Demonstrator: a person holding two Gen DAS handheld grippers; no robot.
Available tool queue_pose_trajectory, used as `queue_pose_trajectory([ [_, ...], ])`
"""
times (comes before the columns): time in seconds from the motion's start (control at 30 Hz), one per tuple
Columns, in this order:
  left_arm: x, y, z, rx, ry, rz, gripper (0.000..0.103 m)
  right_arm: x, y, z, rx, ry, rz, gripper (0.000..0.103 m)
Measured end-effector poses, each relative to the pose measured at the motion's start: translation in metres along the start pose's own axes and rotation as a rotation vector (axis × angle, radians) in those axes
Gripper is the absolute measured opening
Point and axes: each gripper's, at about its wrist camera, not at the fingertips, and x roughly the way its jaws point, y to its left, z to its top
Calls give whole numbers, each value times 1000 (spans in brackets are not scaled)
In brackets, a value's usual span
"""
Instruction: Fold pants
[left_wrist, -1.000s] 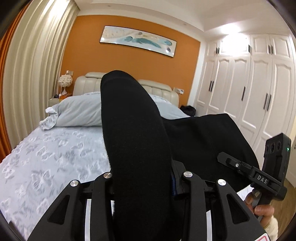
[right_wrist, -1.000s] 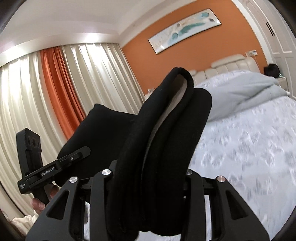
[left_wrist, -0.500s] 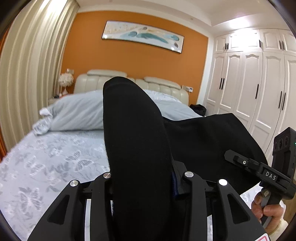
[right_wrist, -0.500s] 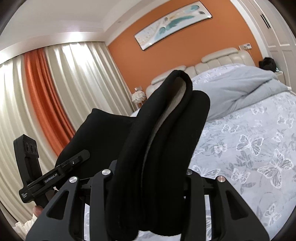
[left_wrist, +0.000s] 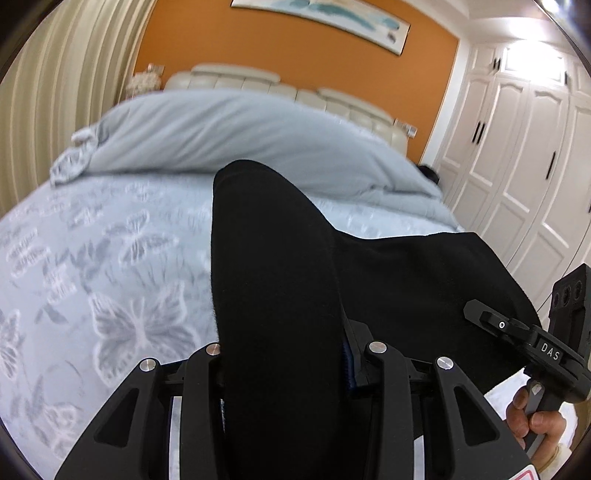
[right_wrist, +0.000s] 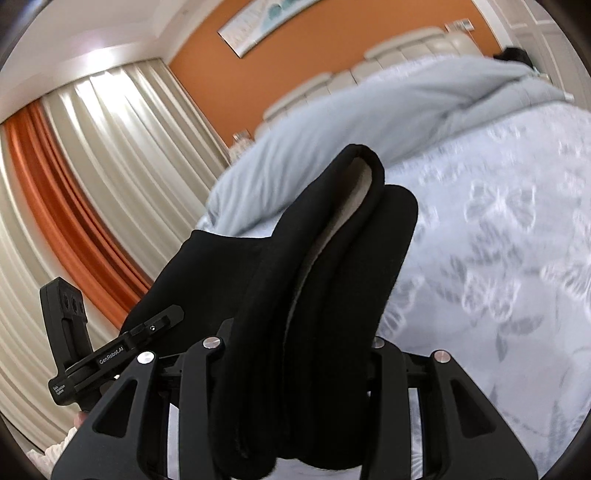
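Observation:
The black pants (left_wrist: 280, 280) hang stretched between my two grippers above the bed. My left gripper (left_wrist: 291, 354) is shut on one bunched edge of the pants, which stands up between its fingers. My right gripper (right_wrist: 295, 347) is shut on the other edge, a thick fold with a pale lining (right_wrist: 314, 266). The right gripper also shows at the right in the left wrist view (left_wrist: 532, 343). The left gripper shows at the left in the right wrist view (right_wrist: 110, 354). The fingertips are hidden by the cloth.
The bed (left_wrist: 92, 266) has a pale blue butterfly-print cover and a grey duvet (left_wrist: 236, 133) bunched at its head. White wardrobe doors (left_wrist: 524, 155) stand on the right. Cream and orange curtains (right_wrist: 85, 177) hang on the left.
Both grippers have tilted down and moved forward over the bed with the pants still held. The bed cover now fills more of both views.

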Motion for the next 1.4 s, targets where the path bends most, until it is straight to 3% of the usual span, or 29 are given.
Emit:
queue_pose_trajectory([
  [0.07, 18, 8, -11, -8, 33, 0, 34, 15, -15, -11, 15, 47, -24, 37],
  [0.13, 46, 24, -29, -34, 121, 18, 41, 35, -37, -29, 53, 146, -86, 42],
  [0.17, 59, 33, -40, -61, 179, 36, 44, 37, -50, -38, 84, 180, -125, 55],
  [0.2, 66, 43, -48, -91, 217, 39, 50, 28, -61, -43, 130, 161, -121, 68],
  [0.27, 56, 66, -57, -185, 201, -13, 57, 1, -66, -44, 153, 91, -170, 72],
  [0.3, 37, 73, -53, -203, 162, 17, 60, -15, -63, -40, 136, 43, -210, 73],
  [0.33, 14, 75, -46, -212, 103, 58, 58, -34, -53, -33, 89, -28, -271, 71],
  [0.37, -4, 75, -38, -214, 46, 75, 59, -41, -38, -24, 24, -46, -258, 59],
  [0.4, -22, 69, -27, -195, -21, 71, 65, -39, -19, -14, -42, -29, -216, 49],
  [0.43, -32, 59, -13, -158, -63, 69, 69, -34, -2, -7, -88, -24, -199, 46],
  [0.5, -30, 34, 9, -94, -76, 72, 75, -8, 32, 6, -180, -3, -142, 42],
  [0.57, -8, 10, 24, -62, -51, 76, 78, 27, 43, 11, -210, 52, -150, 36],
  [0.67, 73, 2, 28, -36, 109, 169, 78, 87, 12, 9, -231, 145, -341, 33],
  [0.7, 116, 12, 19, -46, 224, 222, 78, 101, -22, 7, -170, 163, -374, 21],
  [0.73, 135, 22, 12, -57, 270, 270, 82, 96, -37, 11, -111, 118, -327, 20],
  [0.77, 151, 34, 3, -86, 289, 271, 85, 89, -50, 18, -39, 80, -359, 10],
  [0.8, 155, 45, 0, -129, 254, 270, 90, 88, -59, 22, -8, 80, -387, 0],
  [0.87, 154, 48, 4, -182, 256, 276, 90, 84, -64, 25, 62, 120, -347, 0],
  [0.93, 141, 38, 7, -143, 269, 280, 86, 60, -40, 24, 22, 95, -330, 5],
  [1.0, 103, 33, 6, -105, 208, 228, 84, 27, -9, 11, -70, 84, -269, 6],
  [1.1, 48, 32, -17, -65, 167, 192, 87, 11, 7, -19, -171, 134, -301, 4],
  [1.13, 45, 34, -27, -52, 193, 199, 87, 22, -5, -37, -186, 213, -362, 2],
  [1.23, 68, 43, -59, -42, 302, 209, 89, 16, -17, -41, -115, 183, -342, 0],
  [1.3, 52, 43, -62, -100, 274, 214, 86, 0, -4, -35, -58, 184, -378, 5],
  [1.4, 17, 29, -58, -112, 258, 201, 81, -42, 38, -38, -117, 153, -384, 7],
])
